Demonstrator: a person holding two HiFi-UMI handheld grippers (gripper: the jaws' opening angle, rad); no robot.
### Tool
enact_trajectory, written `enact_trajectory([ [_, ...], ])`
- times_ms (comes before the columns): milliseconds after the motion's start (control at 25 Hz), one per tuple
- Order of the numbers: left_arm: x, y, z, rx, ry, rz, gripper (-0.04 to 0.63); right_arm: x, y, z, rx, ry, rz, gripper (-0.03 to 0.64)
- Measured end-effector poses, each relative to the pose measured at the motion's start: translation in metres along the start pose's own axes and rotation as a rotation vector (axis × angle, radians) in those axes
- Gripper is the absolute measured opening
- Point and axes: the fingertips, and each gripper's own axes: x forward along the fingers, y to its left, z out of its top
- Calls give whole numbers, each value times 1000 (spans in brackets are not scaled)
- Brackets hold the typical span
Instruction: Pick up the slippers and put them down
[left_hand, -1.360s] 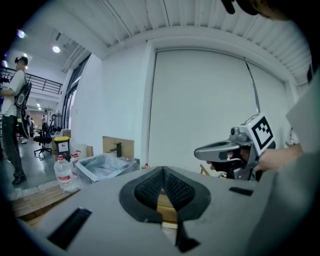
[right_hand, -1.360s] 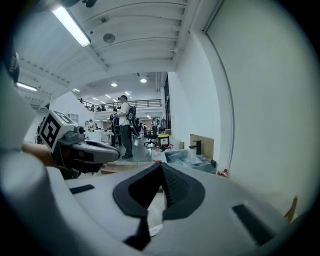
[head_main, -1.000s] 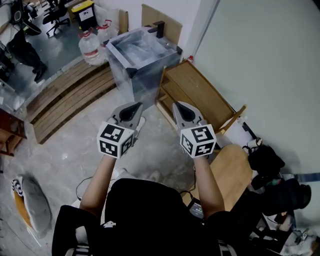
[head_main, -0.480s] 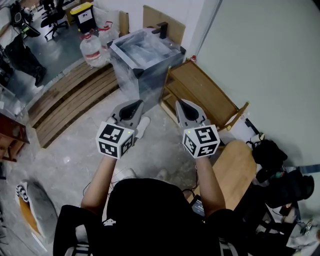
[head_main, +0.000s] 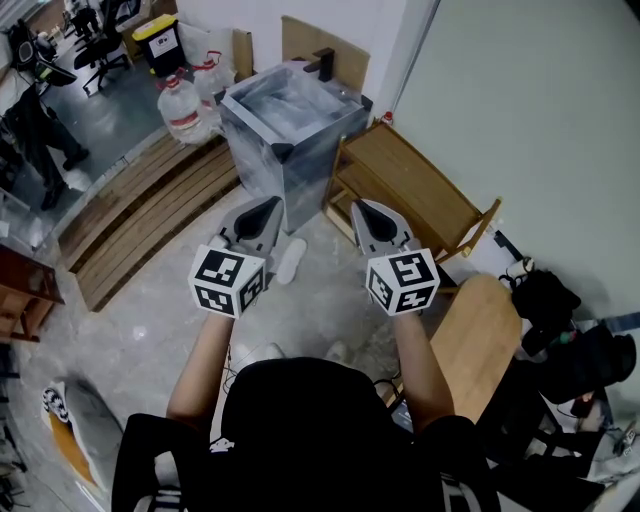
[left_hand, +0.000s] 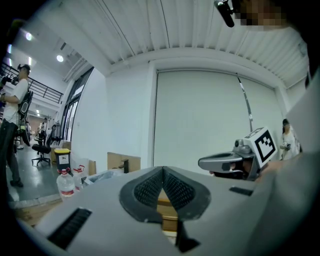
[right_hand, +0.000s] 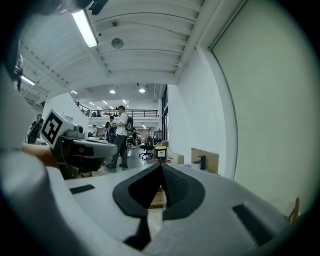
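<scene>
A white slipper (head_main: 291, 260) lies on the grey floor, just right of my left gripper in the head view and well below it. Both grippers are held side by side, about level, pointing toward the wrapped box. My left gripper (head_main: 267, 206) (left_hand: 162, 170) is shut with its dark pads meeting and nothing between them. My right gripper (head_main: 361, 207) (right_hand: 161, 165) is also shut and empty. Each gripper view shows the other gripper alongside. Two pale shapes (head_main: 256, 353) lie on the floor near the person's head; I cannot tell whether they are slippers.
A grey box wrapped in plastic (head_main: 290, 118) stands ahead, with a wooden frame (head_main: 412, 190) to its right against the wall. Wooden slats (head_main: 140, 210) lie on the left, water bottles (head_main: 180, 103) behind them. A round wooden top (head_main: 482, 340) and black bags (head_main: 548, 300) are on the right.
Both grippers have travelled together over the floor, still shut and empty. The white slipper now shows more fully beside the left gripper.
</scene>
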Motion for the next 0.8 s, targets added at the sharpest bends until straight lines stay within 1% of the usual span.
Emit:
enact_trajectory([
  [280, 2, 13, 1, -9, -12, 0, 6, 12, 3, 3, -3, -2, -8, -3],
  [520, 0, 24, -5, -24, -10, 19, 6, 17, 8, 3, -16, 1, -3, -3],
  [800, 3, 27, -4, -26, -12, 21, 6, 20, 6, 3, -24, 9, -5, -3],
])
